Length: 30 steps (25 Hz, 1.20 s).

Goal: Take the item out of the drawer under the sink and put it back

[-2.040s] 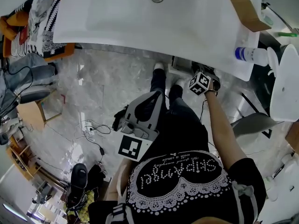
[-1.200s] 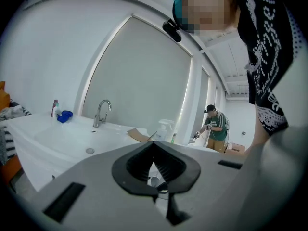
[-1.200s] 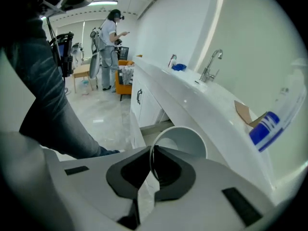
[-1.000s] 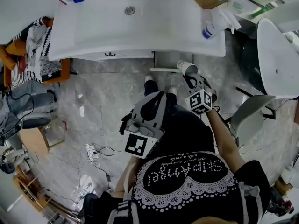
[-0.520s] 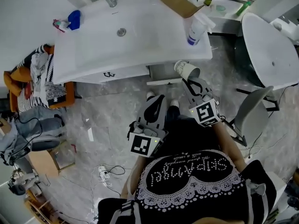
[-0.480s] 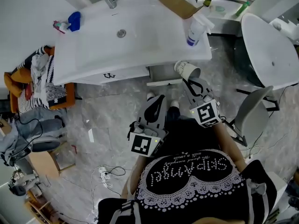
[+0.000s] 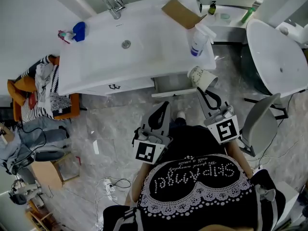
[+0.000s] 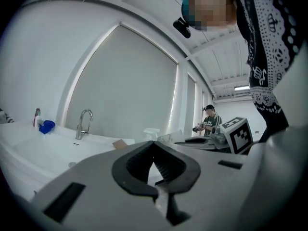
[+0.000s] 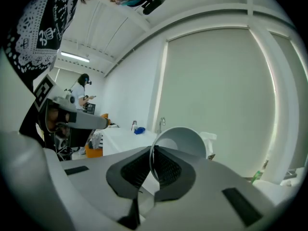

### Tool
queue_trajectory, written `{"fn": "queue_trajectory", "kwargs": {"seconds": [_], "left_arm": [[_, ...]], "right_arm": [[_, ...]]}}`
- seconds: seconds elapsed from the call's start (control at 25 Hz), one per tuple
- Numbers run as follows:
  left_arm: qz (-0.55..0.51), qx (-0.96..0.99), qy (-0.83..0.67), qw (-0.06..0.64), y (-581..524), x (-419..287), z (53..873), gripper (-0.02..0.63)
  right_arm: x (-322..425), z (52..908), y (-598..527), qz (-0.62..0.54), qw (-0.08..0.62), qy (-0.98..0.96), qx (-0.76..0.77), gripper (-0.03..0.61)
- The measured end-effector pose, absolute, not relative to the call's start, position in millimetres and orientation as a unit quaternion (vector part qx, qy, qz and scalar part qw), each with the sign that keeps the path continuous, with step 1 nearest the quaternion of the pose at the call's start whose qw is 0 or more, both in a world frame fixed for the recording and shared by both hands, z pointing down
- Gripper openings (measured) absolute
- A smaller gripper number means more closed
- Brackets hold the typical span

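Right claw (image 7: 201, 86) is clamped on the rim of the paper cup (image 7: 203, 77). The right gripper view shows the thin cup wall (image 9: 180, 141) pinched between the two pads, one pad inside the mouth and one outside. The cup is tipped on its side with its mouth facing back toward the claw and its base pointing away. It is held in the air, out of the drawer (image 7: 173, 83), in front of the counter (image 7: 96, 66) edge and just right of the drawer. The drawer under the sink stands pulled out; its inside can't be made out.

Left claw (image 7: 162, 109) is pressed together and empty, with its tips meeting in the left gripper view (image 8: 154, 146). It is held in front of the person's body, apart from the drawer and the cup.

On the counter are a faucet (image 7: 113, 5) at the back, a spray bottle (image 7: 197, 40) near the right end and a cardboard piece (image 7: 180, 12) behind the bottle. A grey chair (image 7: 257, 124) stands to the right of the right claw.
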<state>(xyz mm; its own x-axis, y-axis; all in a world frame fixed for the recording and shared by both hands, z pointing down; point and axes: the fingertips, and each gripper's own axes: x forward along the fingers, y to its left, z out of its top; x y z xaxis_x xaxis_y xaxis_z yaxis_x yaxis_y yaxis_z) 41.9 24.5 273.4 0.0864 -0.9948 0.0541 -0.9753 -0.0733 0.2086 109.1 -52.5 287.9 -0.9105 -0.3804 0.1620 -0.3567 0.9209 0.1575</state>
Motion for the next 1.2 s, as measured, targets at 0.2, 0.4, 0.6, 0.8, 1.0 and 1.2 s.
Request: {"fn": "queue_trajectory", "kwargs": {"seconds": [0.2,0.4,0.6,0.8,1.0,1.2], "left_arm": [[-0.045,0.738,-0.668,0.083,14,45,269,0.003],[-0.053,0.730,-0.677,0.079,10,41,267,0.003],[-0.054,0.724,-0.683,0.079,11,38,268,0.003],[-0.055,0.720,-0.687,0.080,15,36,270,0.003],[-0.033,0.725,-0.681,0.096,19,39,280,0.003],[-0.016,0.732,-0.673,0.104,14,45,286,0.003]], "right_arm": [[122,267,-59,-0.015,0.058,-0.976,0.212,0.023],[142,256,-58,0.005,0.036,-0.971,0.238,0.023],[156,262,-50,0.022,0.038,-0.966,0.256,0.023],[158,265,-38,0.028,0.035,-0.965,0.256,0.023],[157,270,-26,0.034,0.049,-0.965,0.255,0.023],[160,277,-26,0.038,0.074,-0.960,0.269,0.023]]}}
